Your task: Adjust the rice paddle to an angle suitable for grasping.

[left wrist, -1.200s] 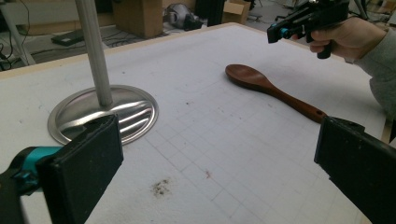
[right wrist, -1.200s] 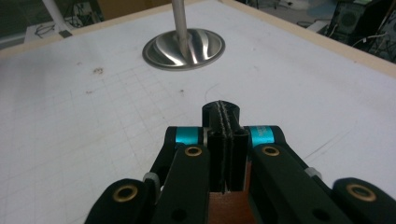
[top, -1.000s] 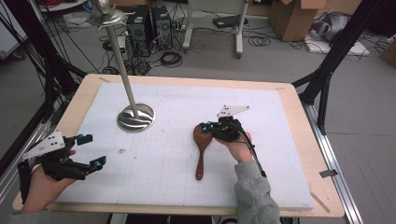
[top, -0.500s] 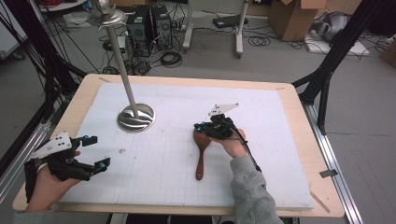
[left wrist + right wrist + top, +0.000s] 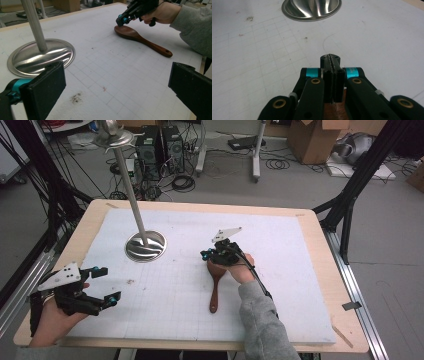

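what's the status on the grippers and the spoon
Right gripper jaws shut, empty, over the wooden spoon bowl. Left gripper jaws open, idle at near left. Spoon flat on the mat. Metal stand clear of it.

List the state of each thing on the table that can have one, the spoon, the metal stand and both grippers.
Wooden spoon: lying flat on the mat, handle toward the person.
Metal stand: upright on its round base.
Right gripper: jaws shut, empty, tips over the spoon's bowl.
Left gripper: jaws wide open, empty, well clear of the spoon.
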`<state>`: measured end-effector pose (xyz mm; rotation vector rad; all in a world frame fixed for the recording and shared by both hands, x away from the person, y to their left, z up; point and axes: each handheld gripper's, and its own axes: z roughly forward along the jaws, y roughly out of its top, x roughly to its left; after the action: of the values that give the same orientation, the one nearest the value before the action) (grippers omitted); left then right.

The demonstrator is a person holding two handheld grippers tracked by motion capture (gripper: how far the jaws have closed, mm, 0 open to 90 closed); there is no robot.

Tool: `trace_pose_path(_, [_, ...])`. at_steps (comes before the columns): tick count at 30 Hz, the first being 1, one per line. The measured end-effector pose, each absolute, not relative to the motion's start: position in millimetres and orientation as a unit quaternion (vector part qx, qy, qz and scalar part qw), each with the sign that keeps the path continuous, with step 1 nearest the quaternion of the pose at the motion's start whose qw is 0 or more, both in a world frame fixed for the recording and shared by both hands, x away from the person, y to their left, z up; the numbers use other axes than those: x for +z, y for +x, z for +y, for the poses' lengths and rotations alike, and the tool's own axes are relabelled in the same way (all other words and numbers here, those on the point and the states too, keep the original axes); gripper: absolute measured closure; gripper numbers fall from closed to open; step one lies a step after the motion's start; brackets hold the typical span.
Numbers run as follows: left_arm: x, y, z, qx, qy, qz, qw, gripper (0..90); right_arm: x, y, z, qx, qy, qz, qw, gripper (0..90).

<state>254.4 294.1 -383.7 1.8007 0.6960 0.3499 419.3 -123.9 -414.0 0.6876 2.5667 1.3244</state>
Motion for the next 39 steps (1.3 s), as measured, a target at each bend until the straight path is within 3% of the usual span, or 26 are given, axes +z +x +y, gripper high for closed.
trace_pose_path(13, [-379.5,248.6,300.0,0.154,0.759,0.284,0.565,1.7,-425.8,436.6,-101.6,0.403,0.250,0.877,0.080,90.0])
trace_pose_path(39, [-381.9,246.5,302.4,0.157,0.762,0.296,0.555,1.7,-436.1,445.4,-105.7,0.357,0.277,0.890,0.066,90.0])
